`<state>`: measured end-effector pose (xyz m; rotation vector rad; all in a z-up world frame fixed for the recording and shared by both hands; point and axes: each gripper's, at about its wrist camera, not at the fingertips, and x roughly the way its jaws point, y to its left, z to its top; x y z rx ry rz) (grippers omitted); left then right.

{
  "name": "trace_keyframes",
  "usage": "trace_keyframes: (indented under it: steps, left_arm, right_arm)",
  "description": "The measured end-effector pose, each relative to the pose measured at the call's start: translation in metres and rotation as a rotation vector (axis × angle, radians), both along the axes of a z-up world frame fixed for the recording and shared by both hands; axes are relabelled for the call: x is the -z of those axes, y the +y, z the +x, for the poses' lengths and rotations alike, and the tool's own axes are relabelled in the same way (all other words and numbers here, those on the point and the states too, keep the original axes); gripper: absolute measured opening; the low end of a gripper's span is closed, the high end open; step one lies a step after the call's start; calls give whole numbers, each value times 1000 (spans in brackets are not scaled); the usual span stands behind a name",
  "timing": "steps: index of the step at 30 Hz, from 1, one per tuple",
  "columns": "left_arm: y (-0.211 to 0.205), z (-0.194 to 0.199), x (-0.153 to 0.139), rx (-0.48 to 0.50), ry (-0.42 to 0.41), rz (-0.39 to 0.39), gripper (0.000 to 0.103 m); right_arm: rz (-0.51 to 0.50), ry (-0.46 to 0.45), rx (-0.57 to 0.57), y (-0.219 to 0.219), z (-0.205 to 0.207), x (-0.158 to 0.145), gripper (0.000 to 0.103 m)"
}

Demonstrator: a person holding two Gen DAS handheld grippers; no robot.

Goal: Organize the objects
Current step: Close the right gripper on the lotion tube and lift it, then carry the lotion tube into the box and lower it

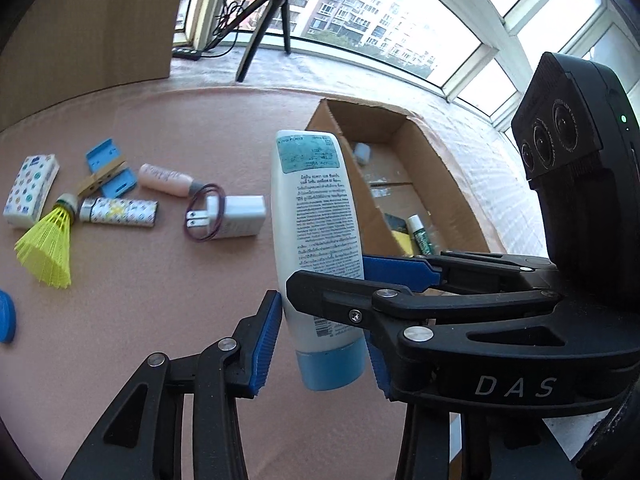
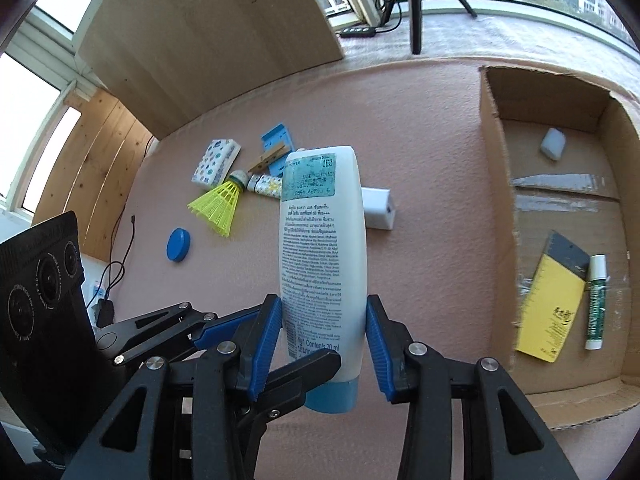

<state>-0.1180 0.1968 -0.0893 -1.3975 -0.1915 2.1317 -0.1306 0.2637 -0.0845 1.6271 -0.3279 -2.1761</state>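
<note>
A white lotion bottle (image 1: 316,208) with a blue cap hangs cap-down above the pink table, held by both grippers. In the left wrist view my left gripper (image 1: 322,332) has its blue pads against the bottle's lower sides, and the right gripper's fingers (image 1: 332,292) cross it from the right, just above. In the right wrist view my right gripper (image 2: 324,308) clamps the bottle (image 2: 324,240) between both pads. The left gripper's black finger (image 2: 308,368) lies across the bottle near the cap. An open cardboard box (image 2: 496,200) stands to the right.
In the box lie a yellow card (image 2: 548,312), a green-white tube (image 2: 596,300) and a small white piece (image 2: 554,144). On the table lie a yellow shuttlecock (image 1: 46,248), a tissue pack (image 1: 30,188), blue clips (image 1: 110,168), a pink bottle (image 1: 164,180), a white charger (image 1: 240,216) and a blue lid (image 2: 178,245).
</note>
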Motion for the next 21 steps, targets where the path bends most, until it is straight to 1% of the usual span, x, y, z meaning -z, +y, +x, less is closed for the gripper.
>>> trace_keyframes:
  steps: [6, 12, 14, 15, 21]
  left_arm:
    - [57, -9, -23, 59, 58, 9, 44]
    - [108, -14, -31, 116, 81, 18, 45]
    - [123, -17, -30, 131, 77, 19, 45]
    - [137, -27, -24, 135, 76, 17, 45]
    - [166, -43, -2, 152, 38, 15, 45]
  right_arm:
    - [4, 49, 64, 53, -6, -24, 39]
    - [41, 83, 128, 95, -8, -38, 39]
    - [46, 85, 147, 108, -8, -38, 39]
    - [53, 87, 152, 113, -7, -38, 39]
    - [47, 61, 189, 143, -10, -26, 39]
